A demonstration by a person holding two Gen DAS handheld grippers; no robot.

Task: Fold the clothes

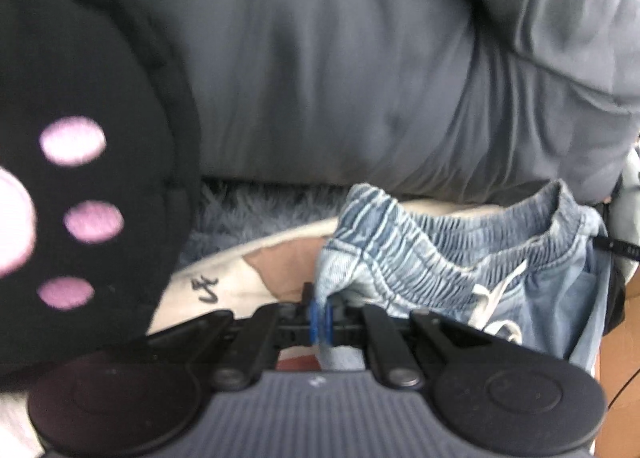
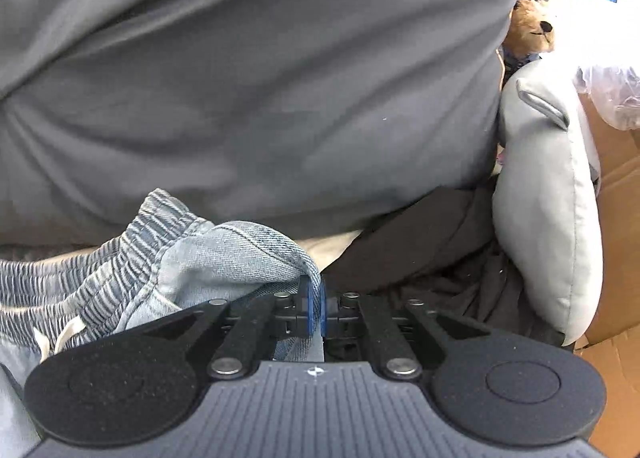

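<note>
A pair of light blue denim shorts [image 1: 440,254] with a gathered elastic waistband and a white drawstring hangs stretched between my two grippers. My left gripper [image 1: 321,310] is shut on one end of the waistband, the cloth pinched between its blue pads. In the right wrist view the same denim shorts [image 2: 224,258] run off to the left, and my right gripper [image 2: 314,304] is shut on a folded hem edge of them.
A big grey duvet [image 1: 340,66] fills the background of both views. A black cushion with pink paw spots [image 1: 72,186] stands at the left. A grey pillow [image 2: 548,194], dark clothing [image 2: 432,242], a brown teddy bear [image 2: 528,30] and cardboard [image 2: 616,162] lie to the right.
</note>
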